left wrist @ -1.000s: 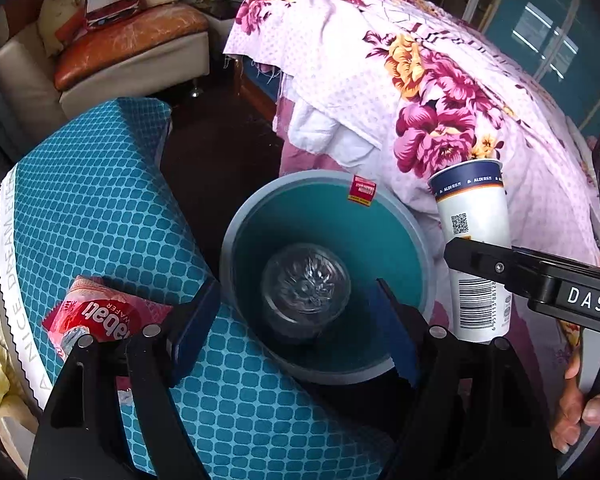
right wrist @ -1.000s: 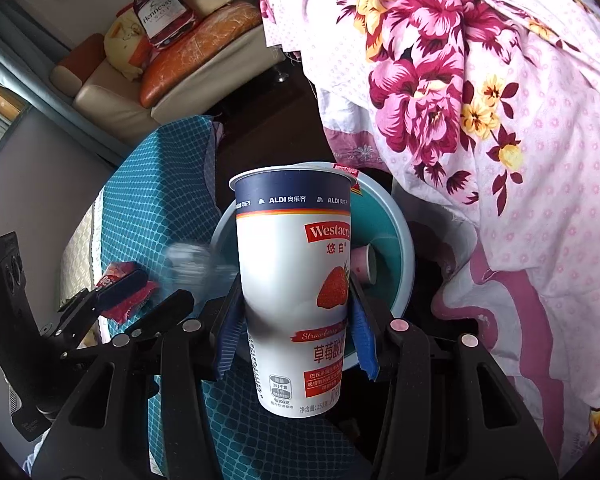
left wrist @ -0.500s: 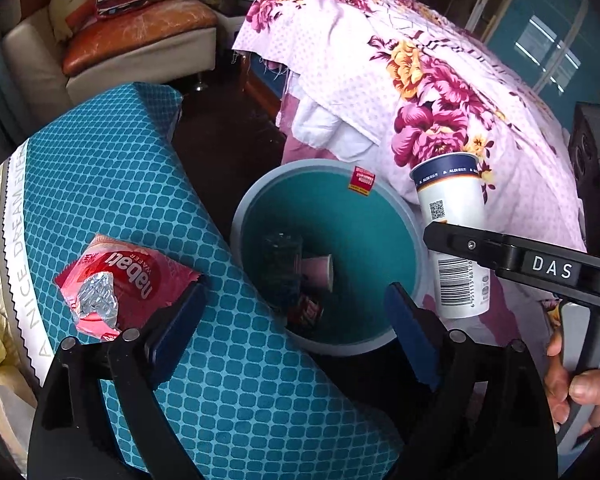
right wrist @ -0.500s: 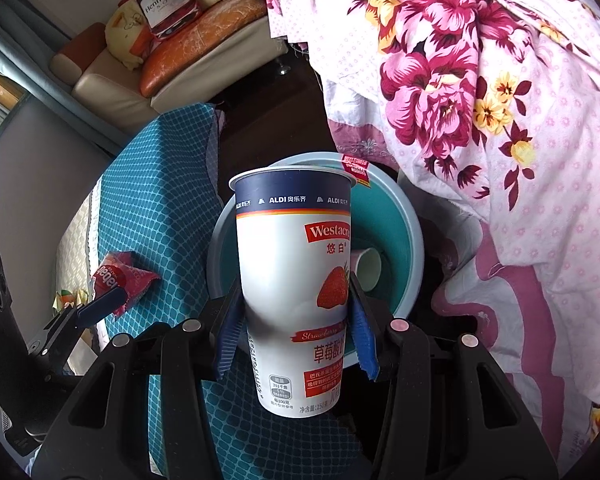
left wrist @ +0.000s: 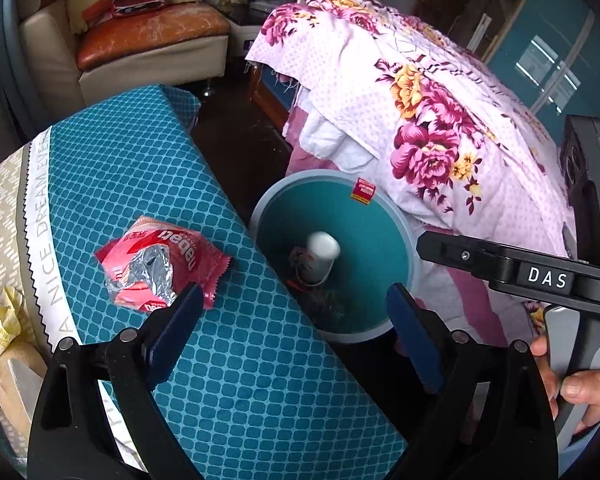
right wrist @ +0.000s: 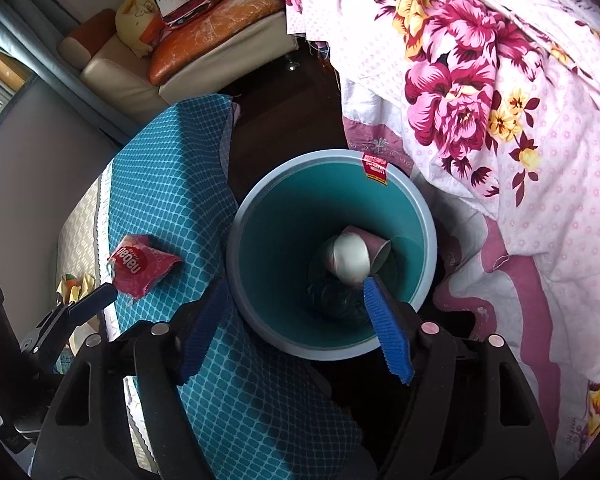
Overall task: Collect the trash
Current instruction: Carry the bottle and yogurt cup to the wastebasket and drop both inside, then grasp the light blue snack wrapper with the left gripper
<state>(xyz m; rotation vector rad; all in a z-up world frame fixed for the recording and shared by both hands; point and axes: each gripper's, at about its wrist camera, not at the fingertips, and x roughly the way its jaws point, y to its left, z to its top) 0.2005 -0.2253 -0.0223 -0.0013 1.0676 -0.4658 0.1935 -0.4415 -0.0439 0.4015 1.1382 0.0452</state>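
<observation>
A teal bin stands on the floor between the teal-covered table and the bed. The white yogurt cup lies inside it, with a small pink cup and a clear bottle. A red crumpled wrapper lies on the table. My left gripper is open and empty, above the table edge near the wrapper. My right gripper is open and empty above the bin.
The teal patterned tablecloth covers the table at left. A floral quilt hangs off the bed at right. A sofa with cushions stands at the back. Dark floor lies between them.
My right gripper opened and the yogurt cup dropped into the bin. The left gripper, open since releasing the bottle, moved back toward the wrapper.
</observation>
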